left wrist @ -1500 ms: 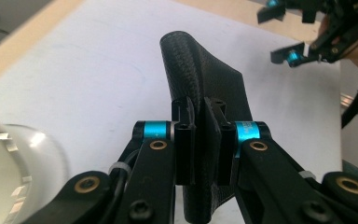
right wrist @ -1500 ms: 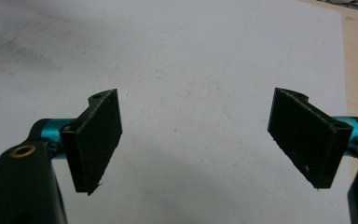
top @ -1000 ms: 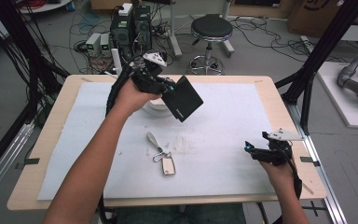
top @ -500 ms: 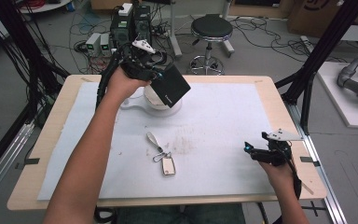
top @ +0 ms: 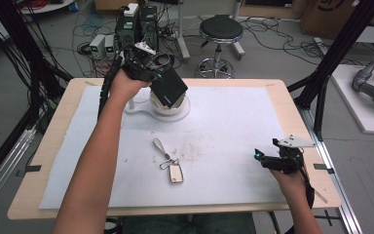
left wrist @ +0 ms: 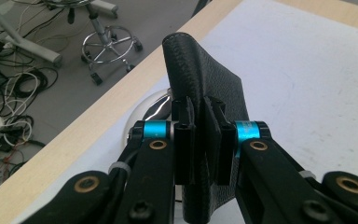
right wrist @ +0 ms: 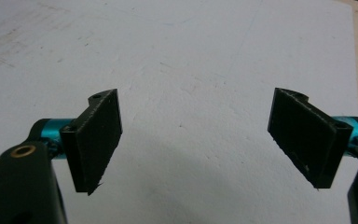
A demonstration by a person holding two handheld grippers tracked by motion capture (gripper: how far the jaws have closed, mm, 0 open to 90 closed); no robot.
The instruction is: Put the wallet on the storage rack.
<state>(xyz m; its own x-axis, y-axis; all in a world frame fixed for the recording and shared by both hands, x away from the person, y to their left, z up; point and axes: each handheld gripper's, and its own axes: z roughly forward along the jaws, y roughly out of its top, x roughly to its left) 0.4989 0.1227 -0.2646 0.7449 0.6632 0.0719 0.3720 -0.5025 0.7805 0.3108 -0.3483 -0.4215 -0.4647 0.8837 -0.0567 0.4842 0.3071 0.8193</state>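
my left gripper [top: 161,78] is up at the far left of the table, jaws pinched tight on a black wallet [top: 168,89], which hangs in the air over a white bowl [top: 171,108] that sits on a clear plate [top: 141,108]. in the left gripper view the wallet [left wrist: 204,88] stands on edge between my pads [left wrist: 184,140], stitched rim pointing away from me, leather squeezed flat on both sides; part of the bowl [left wrist: 153,106] shows just under and behind it, close to the wooden table edge [left wrist: 98,116]. wallet is clear of the bowl as far as i can tell, not resting in it. my left forearm stretches long across the white mat [top: 233,126]. my right gripper [top: 265,158] sits low at the near right corner of the mat, jaws spread wide, nothing between them; the right gripper view has both pads [right wrist: 98,140] well apart over bare mat [right wrist: 191,70]. near the middle of the mat, toward my side, lies a key fob [top: 176,173] on a ring with a pale strap [top: 159,146], well apart from both grippers. a round stool [top: 220,34] stands on the floor beyond the far edge.
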